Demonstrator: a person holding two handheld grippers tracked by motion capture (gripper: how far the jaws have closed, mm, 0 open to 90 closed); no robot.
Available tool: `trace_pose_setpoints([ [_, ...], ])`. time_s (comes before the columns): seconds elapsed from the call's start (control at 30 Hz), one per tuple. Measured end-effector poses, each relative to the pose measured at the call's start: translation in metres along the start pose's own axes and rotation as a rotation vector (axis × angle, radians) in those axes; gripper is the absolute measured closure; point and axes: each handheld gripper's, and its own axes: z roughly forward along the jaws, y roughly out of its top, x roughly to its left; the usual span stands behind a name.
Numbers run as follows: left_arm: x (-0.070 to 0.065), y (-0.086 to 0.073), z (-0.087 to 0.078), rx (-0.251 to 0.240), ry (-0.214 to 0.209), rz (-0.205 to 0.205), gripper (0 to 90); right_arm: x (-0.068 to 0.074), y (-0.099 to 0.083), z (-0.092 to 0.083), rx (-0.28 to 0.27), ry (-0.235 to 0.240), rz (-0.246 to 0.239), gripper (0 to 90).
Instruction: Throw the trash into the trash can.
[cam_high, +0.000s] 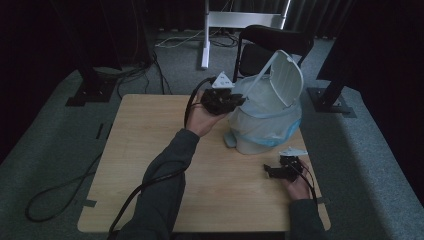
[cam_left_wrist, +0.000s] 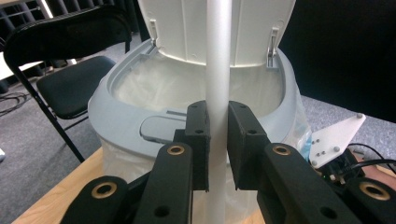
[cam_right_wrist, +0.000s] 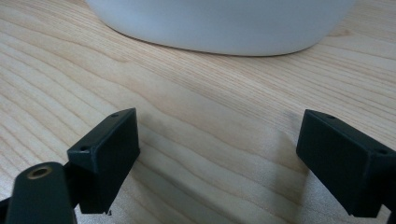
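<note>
A small grey-white pedal bin (cam_high: 265, 125) lined with a translucent plastic bag (cam_high: 280, 131) stands on the far right part of the wooden bench (cam_high: 150, 150), its lid (cam_high: 286, 77) tipped up and back so the mouth is uncovered. A thin white rod (cam_high: 260, 77) slants from the near rim of the bin up toward the raised lid. The left tool (cam_high: 239, 100), held up in the person's left hand (cam_high: 202, 119) just beside the bin's left rim, is pinching this rod: in the left gripper view the rod (cam_left_wrist: 217, 70) runs upright between the two black pads (cam_left_wrist: 198, 140), which press against it from either side, with the bin's rim (cam_left_wrist: 116, 126) and the bag-lined inside right behind. The right tool (cam_high: 270, 171) lies low over the bench near the front right corner, in front of the bin and apart from it, held in the right hand (cam_high: 298, 187). Its jaws are spread wide with nothing but bare wood between them, and the rounded white base of the bin (cam_right_wrist: 224, 28) stands a little beyond their tips. A black folding chair (cam_high: 272, 45) stands on the grey carpet behind the bench.
</note>
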Motion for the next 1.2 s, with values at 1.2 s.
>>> trace_pose_setpoints([
  [1.2,0.005,0.051,0.034,-0.018,-0.018,-0.017,79.1,0.0,0.0,0.0,0.0,0.002,-0.001,12.1],
])
